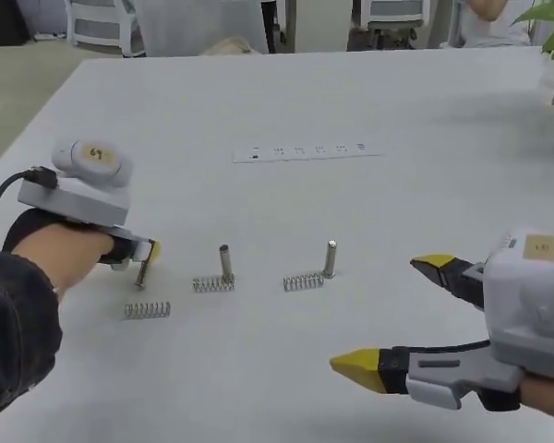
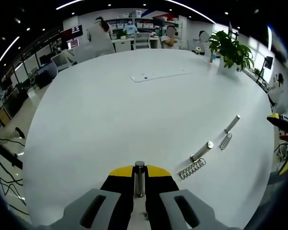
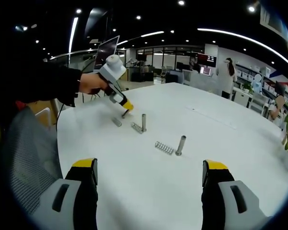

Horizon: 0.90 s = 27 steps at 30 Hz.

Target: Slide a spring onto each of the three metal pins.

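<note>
While the left claw (image 2: 139,168) is clamped on the leftmost pin (image 2: 139,178), pin head poking out between the yellow tips, the right claw (image 3: 149,167) hangs wide apart over the worktop (image 1: 286,101), gripping nothing. Head view: the held pin is tilted, lower end at or near the worktop, can't tell if touching. Left spring (image 1: 148,310) lies flat near it, apart. Middle pin (image 1: 225,262) stands upright, middle spring (image 1: 212,284) lying at its base. Right pin (image 1: 331,258) upright too, right spring (image 1: 303,281) lying at its foot, on the side toward the middle pin. All three springs lie off the pins. White strip (image 1: 307,151) sits well behind the pins.
</note>
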Each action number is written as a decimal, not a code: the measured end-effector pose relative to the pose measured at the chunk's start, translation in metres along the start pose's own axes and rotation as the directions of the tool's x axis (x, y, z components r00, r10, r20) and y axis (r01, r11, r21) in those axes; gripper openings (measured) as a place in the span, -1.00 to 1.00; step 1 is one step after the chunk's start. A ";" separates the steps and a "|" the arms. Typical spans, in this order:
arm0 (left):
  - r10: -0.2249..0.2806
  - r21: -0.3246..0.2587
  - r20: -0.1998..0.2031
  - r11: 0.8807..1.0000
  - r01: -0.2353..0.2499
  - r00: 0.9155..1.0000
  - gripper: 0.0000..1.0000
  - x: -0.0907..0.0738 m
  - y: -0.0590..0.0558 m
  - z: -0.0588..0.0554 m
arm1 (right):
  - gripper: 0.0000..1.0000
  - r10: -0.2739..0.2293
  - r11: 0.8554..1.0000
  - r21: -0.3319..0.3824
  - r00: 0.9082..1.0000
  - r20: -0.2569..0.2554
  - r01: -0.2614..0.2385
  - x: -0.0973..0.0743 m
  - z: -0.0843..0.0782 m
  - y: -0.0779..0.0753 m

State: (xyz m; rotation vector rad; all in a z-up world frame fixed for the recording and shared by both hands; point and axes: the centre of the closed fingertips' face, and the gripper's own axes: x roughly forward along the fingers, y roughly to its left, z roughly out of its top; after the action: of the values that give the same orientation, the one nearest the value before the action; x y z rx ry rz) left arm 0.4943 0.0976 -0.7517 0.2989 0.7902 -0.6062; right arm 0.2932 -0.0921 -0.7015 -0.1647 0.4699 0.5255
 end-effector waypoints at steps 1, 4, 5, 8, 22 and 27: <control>0.001 -0.004 0.004 1.000 -0.001 1.000 -1.00 -0.002 0.000 0.000 | 0.79 0.001 1.000 0.000 1.000 0.000 -0.001 0.000 0.000 0.000; 0.002 -0.008 0.009 1.000 -0.002 1.000 -1.00 -0.004 0.001 0.000 | 0.79 0.001 1.000 -0.003 1.000 -0.002 -0.001 0.000 0.000 0.001; 0.003 -0.009 0.010 1.000 -0.002 1.000 -1.00 -0.005 0.002 0.000 | 0.79 0.001 1.000 -0.004 1.000 -0.001 -0.001 0.000 0.001 0.002; 0.003 -0.015 0.016 1.000 -0.002 1.000 -1.00 -0.007 0.002 -0.001 | 0.79 0.002 1.000 -0.007 1.000 -0.001 -0.002 0.000 0.001 0.002; 0.002 -0.044 0.041 0.999 0.000 0.999 -1.00 -0.012 0.005 -0.004 | 0.78 0.008 1.000 -0.014 1.000 -0.005 -0.008 0.001 0.001 0.005; 0.003 -0.053 0.053 0.999 0.000 0.999 -1.00 -0.013 0.005 -0.004 | 0.78 0.010 1.000 -0.016 1.000 -0.006 -0.010 0.002 0.001 0.005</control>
State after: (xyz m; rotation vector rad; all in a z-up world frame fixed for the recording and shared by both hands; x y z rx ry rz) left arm 0.4882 0.1089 -0.7452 0.2336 0.7541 -0.5887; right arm 0.2927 -0.0865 -0.7015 -0.1791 0.4724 0.5386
